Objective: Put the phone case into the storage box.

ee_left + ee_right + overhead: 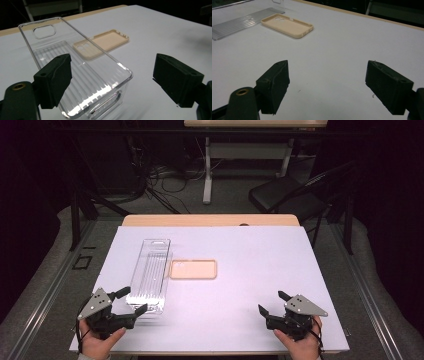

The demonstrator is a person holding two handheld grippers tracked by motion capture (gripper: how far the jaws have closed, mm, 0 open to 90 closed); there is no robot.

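My left gripper (131,303) sits at the table's near-left corner, jaws apart, straddling the near end of the clear tray (150,272) without touching it. My right gripper (272,305) is spread too, near the near-right corner, over bare table (260,255). Looks like the approach step; next I'd need to close on the tray's near wall or go for the case. The tray is empty. The tan phone case (193,269) lies just beside its right wall, mid-table.

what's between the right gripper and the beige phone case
Nothing: in the right gripper view, bare white table runs from the open right gripper up to the beige phone case.
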